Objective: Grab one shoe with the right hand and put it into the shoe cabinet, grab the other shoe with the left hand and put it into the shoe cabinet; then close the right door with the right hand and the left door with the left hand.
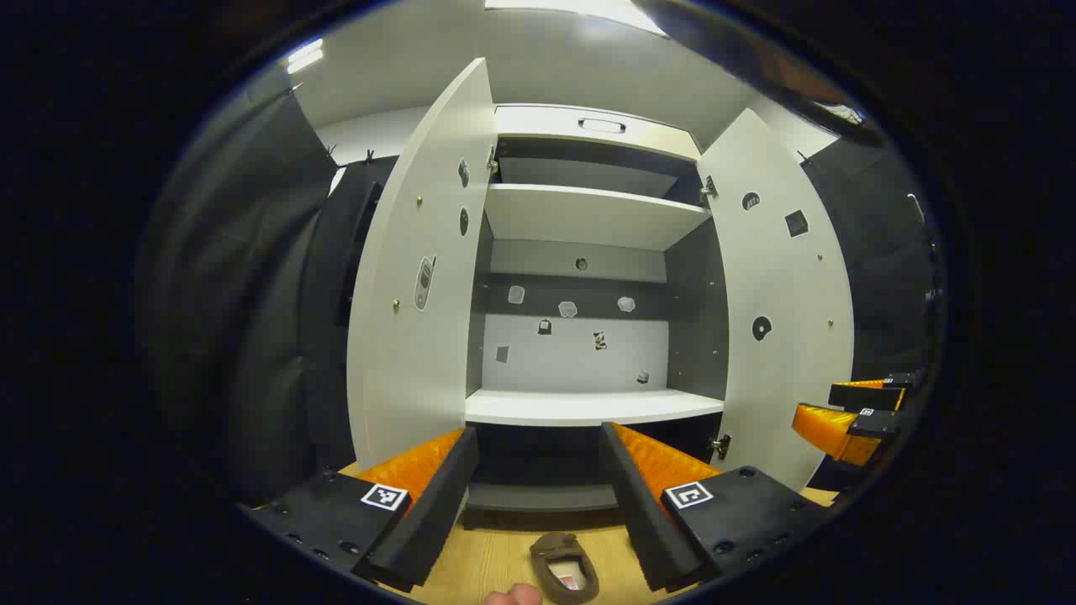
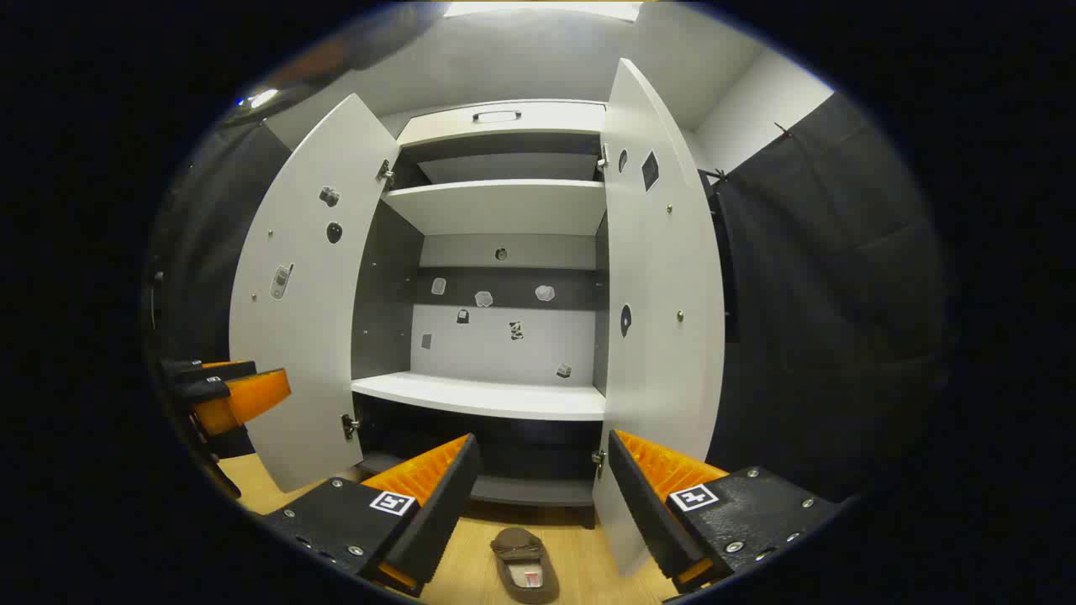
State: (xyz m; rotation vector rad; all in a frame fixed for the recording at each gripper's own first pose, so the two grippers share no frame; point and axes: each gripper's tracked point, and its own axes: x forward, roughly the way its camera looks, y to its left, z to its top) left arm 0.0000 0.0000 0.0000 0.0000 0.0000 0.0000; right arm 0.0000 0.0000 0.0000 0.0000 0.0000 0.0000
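Observation:
The white shoe cabinet (image 1: 588, 407) (image 2: 487, 395) stands ahead with both doors swung open and its shelves bare. A brown slipper-like shoe (image 1: 565, 567) lies on the wooden floor in front of it, low between the fingers of my left gripper (image 1: 538, 496), which is open and above it. In the right gripper view a brown shoe (image 2: 525, 565) lies the same way below my open right gripper (image 2: 538, 496). The left door (image 1: 420, 277) (image 2: 307, 302) and the right door (image 1: 782, 302) (image 2: 660, 311) flank the opening. The other gripper (image 1: 857, 416) (image 2: 223, 395) shows at each view's edge.
Black cloth walls (image 1: 252, 294) (image 2: 824, 294) close in both sides of the cabinet. A light wooden floor (image 1: 496, 563) (image 2: 580, 555) runs up to the cabinet's base. A fingertip (image 1: 514, 596) shows at the bottom of the left gripper view.

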